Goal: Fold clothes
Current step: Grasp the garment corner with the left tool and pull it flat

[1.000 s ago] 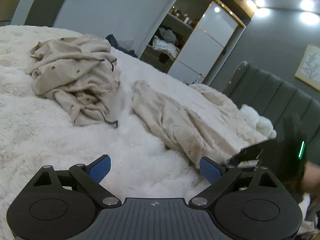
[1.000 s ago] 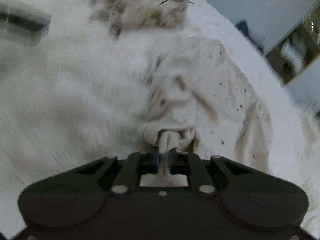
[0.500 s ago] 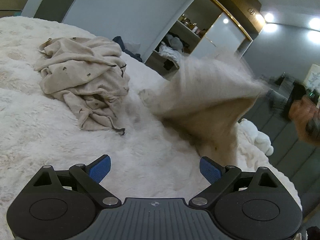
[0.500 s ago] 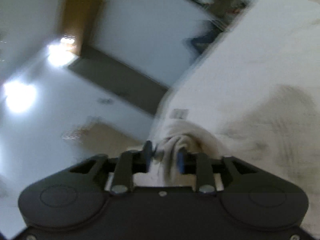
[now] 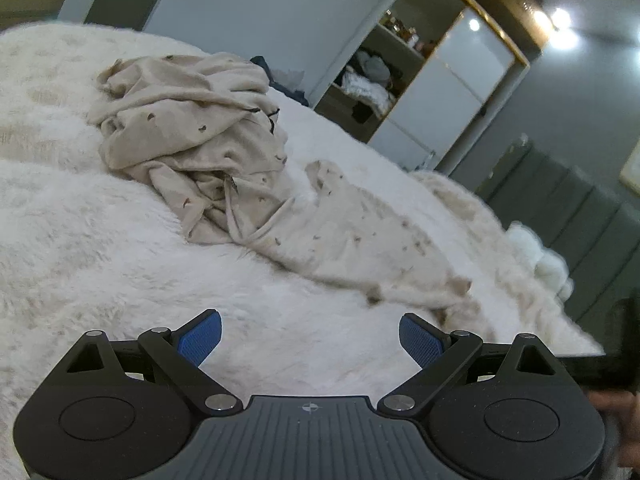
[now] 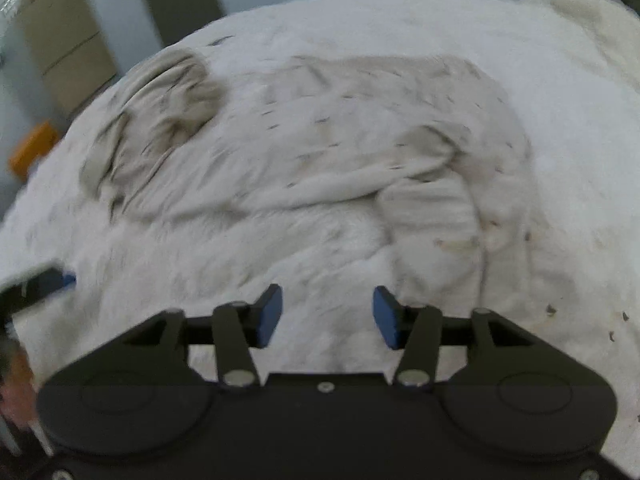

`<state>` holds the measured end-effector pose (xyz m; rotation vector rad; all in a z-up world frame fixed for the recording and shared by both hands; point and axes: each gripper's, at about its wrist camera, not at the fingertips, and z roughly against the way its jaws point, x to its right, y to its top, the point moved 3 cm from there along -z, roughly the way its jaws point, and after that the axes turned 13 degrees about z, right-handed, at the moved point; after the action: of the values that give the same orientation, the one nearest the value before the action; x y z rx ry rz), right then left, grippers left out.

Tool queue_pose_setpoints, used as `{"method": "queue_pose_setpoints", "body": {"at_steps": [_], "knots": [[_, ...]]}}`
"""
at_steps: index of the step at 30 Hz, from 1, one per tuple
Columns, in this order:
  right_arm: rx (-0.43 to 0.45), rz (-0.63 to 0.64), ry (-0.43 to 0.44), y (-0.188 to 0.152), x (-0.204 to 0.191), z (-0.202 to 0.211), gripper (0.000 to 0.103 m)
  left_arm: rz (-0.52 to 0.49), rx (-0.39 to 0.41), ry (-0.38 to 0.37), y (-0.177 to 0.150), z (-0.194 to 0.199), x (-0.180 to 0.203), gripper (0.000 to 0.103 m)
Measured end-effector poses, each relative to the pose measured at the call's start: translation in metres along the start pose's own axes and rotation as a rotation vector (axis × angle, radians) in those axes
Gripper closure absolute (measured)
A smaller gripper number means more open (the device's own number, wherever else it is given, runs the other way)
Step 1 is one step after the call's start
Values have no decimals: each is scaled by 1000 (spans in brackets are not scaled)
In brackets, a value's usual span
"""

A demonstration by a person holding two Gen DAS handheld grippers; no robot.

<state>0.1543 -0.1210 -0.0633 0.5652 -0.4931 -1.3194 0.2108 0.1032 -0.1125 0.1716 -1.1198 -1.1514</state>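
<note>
A cream garment with small dark specks [image 5: 360, 240] lies spread out on the white fluffy bed [image 5: 100, 240]; in the right wrist view it [image 6: 340, 140] lies flat ahead of the fingers, with a ribbed cuff [image 6: 432, 208] nearest. A second, crumpled beige speckled garment [image 5: 192, 120] lies in a heap behind it, also at the left in the right wrist view [image 6: 152, 120]. My left gripper [image 5: 310, 338] is open and empty above the bed, short of the spread garment. My right gripper [image 6: 327, 316] is open and empty, just short of the cuff.
An open wardrobe with shelves of clothes [image 5: 372, 80] stands beyond the bed. A grey padded headboard [image 5: 560, 208] and a white plush toy [image 5: 540, 256] are at the right. The right gripper's dark body [image 5: 600, 356] shows at the right edge. Boxes [image 6: 68, 52] stand beyond the bed's left side.
My right gripper lifted the speckled garment, swung it through the air, laid it out flat on the bed and opened, letting it go. My left gripper stayed open, shifting slightly.
</note>
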Motion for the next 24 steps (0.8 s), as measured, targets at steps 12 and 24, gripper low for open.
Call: {"method": "queue_pose_setpoints", "body": {"at_steps": [12,24], "knots": [[247,68,-142,-102,-73,-5,41,-464,-4,85,56,-60,28,26],[288,38,-133,-108,-69,-2,40,-655,-261,143,33,-129,43,100]]}}
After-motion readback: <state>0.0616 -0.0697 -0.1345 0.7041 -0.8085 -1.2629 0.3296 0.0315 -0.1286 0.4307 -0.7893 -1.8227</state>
